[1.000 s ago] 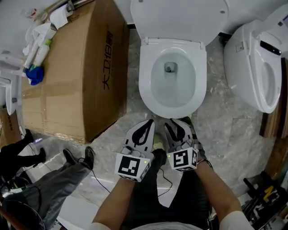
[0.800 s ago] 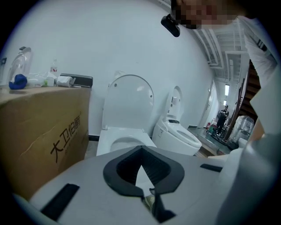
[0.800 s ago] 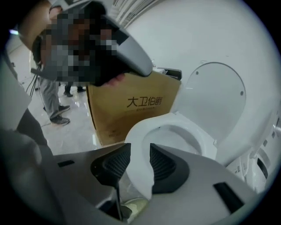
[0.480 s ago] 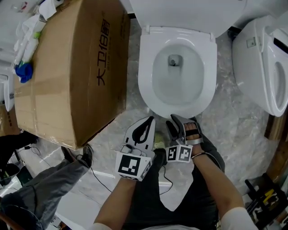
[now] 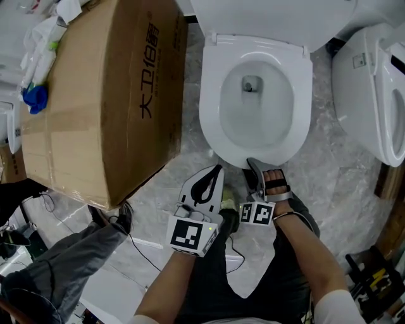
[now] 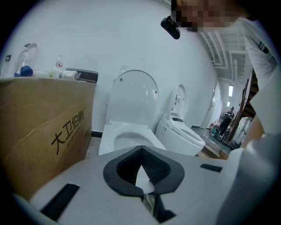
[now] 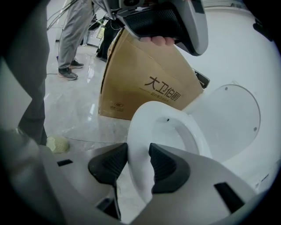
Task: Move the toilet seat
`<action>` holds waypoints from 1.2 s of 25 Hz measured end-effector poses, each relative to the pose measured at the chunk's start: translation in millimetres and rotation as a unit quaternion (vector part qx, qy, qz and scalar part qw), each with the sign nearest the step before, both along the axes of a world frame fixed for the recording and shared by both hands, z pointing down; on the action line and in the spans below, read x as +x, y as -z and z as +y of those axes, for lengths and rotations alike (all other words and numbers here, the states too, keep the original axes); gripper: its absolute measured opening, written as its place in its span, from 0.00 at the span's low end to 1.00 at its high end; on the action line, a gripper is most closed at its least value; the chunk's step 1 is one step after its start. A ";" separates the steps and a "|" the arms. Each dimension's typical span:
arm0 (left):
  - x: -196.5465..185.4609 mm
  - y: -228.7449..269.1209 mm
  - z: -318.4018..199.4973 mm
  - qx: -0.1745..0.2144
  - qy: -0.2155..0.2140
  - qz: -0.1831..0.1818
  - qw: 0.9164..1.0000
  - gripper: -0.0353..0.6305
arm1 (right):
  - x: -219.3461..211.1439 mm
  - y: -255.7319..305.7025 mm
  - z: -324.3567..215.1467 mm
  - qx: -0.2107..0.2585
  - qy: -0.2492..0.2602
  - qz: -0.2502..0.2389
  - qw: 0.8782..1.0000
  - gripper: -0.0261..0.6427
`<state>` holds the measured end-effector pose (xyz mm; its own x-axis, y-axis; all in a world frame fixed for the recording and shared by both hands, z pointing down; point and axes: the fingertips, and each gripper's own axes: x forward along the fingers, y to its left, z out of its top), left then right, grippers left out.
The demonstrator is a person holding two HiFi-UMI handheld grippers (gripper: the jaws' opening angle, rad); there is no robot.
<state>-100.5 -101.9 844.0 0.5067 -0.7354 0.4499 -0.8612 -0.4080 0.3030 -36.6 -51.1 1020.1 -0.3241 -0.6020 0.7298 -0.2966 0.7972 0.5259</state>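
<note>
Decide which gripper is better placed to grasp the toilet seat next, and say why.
Right. The right gripper, whose jaws have just been opening, straddles the front rim of the toilet seat; the left gripper is shut and short of it.

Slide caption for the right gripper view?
Right gripper, jaws just opened, straddles front rim of toilet seat; cardboard box behind.

**Cut Off, Covered, Unclear**

Head view: the raised lid [image 5: 266, 16] is cut off at 12 o'clock, the second toilet [image 5: 367, 95] at 3 o'clock, and another person's legs [image 5: 50, 272] at 8 o'clock. Clutter [image 5: 44, 47] at 10 o'clock is too jumbled to identify.

Right gripper view: the right gripper [image 7: 138, 146], jaws just opened, covers part of the seat [image 7: 140, 123] at 6 o'clock. A pale lump [image 7: 57, 143] at 8 o'clock is too blurred to name.
</note>
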 end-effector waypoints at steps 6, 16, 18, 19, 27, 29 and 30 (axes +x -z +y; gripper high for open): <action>3.3 29.7 -5.3 0.008 -0.004 0.005 1.000 0.06 | 0.5 33.1 -1.5 -0.016 -0.006 -0.015 1.000 0.29; 6.1 135.4 -17.1 0.030 -0.013 0.012 0.999 0.06 | 3.1 149.2 -22.5 -0.014 -0.024 -0.025 0.999 0.28; 5.9 162.6 -22.0 0.035 -0.014 0.012 0.999 0.07 | 4.7 176.6 -31.1 -0.009 -0.026 -0.024 0.999 0.28; 6.2 176.5 -24.7 0.039 -0.016 0.012 0.999 0.06 | 5.6 190.5 -36.0 -0.006 -0.027 -0.024 0.999 0.28; 9.5 263.7 -56.9 0.071 -0.021 0.004 0.997 0.06 | 13.7 282.7 -90.4 0.020 -0.042 -0.040 0.998 0.28; 11.5 281.9 -67.1 0.078 -0.020 0.002 0.997 0.06 | 14.7 299.8 -104.7 0.023 -0.043 -0.046 0.998 0.29; 12.6 290.8 -72.5 0.081 -0.019 0.002 0.996 0.06 | 15.5 308.1 -111.9 0.026 -0.041 -0.047 0.998 0.29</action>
<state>-87.8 -174.4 553.3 0.5376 -0.7786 0.3237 -0.8428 -0.4847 0.2339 -21.1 -163.0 712.1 -0.3372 -0.6656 0.6658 -0.4096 0.7405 0.5328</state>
